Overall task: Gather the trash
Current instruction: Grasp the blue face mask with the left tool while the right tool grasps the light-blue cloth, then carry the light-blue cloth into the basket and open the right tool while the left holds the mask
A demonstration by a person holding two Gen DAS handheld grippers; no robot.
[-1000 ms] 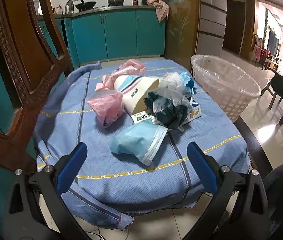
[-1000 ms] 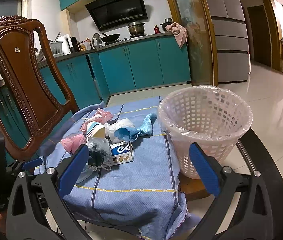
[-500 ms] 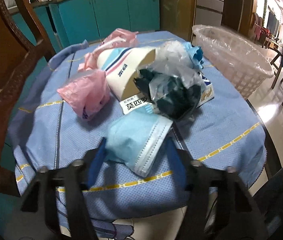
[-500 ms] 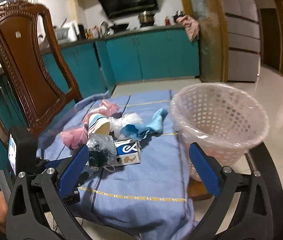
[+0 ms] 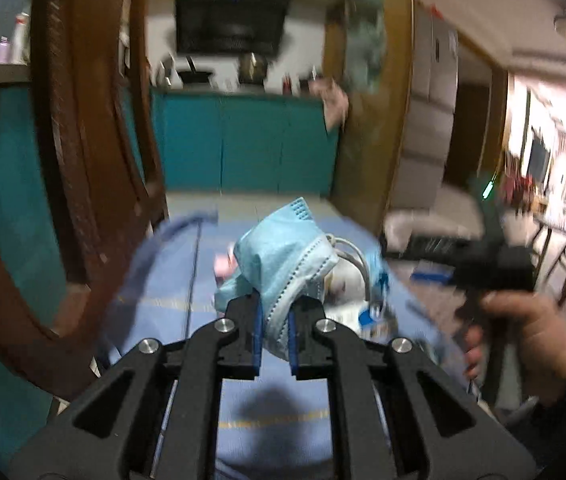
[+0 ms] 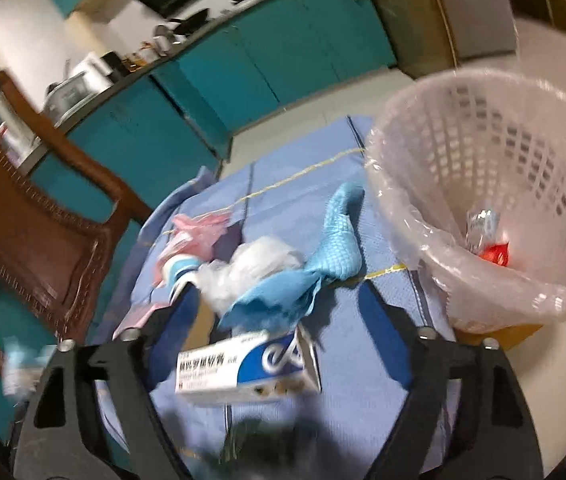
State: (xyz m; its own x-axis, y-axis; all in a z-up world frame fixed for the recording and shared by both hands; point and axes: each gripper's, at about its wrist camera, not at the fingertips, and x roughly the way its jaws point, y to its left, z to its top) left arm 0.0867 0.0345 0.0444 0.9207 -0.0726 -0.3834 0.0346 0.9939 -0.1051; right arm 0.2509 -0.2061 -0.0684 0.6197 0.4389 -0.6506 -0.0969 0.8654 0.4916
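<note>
- The left gripper has closed on the blue face mask, which a second ago was lying flat on the cloth ahead of wide-open fingers; now the mask is sticking up and forward from between the narrow jaws, lifted clear of the tablecloth.
- The right gripper has swung in over the pile, and its jaws have just been closing from their widest; they are still standing fairly wide, with the blue-and-white carton and the crumpled blue cloth lying between the fingers, neither visibly pressed by a pad.
- The clear plastic wad is sitting just beyond the left finger's tip, and the pink bags are lying farther out past it.
- The lined basket is standing to the right of the right finger and beyond it, already holding a small clear-and-red wrapper at the bottom.
- Judging progress: the collecting is looking to be at an early stage. One piece is in the basket and the mask is in hand but not yet dropped in.
- Still waiting on the table are the carton, blue cloth, plastic wad, pink bags and a dark blurred item near the right gripper's base that I cannot identify.
</note>
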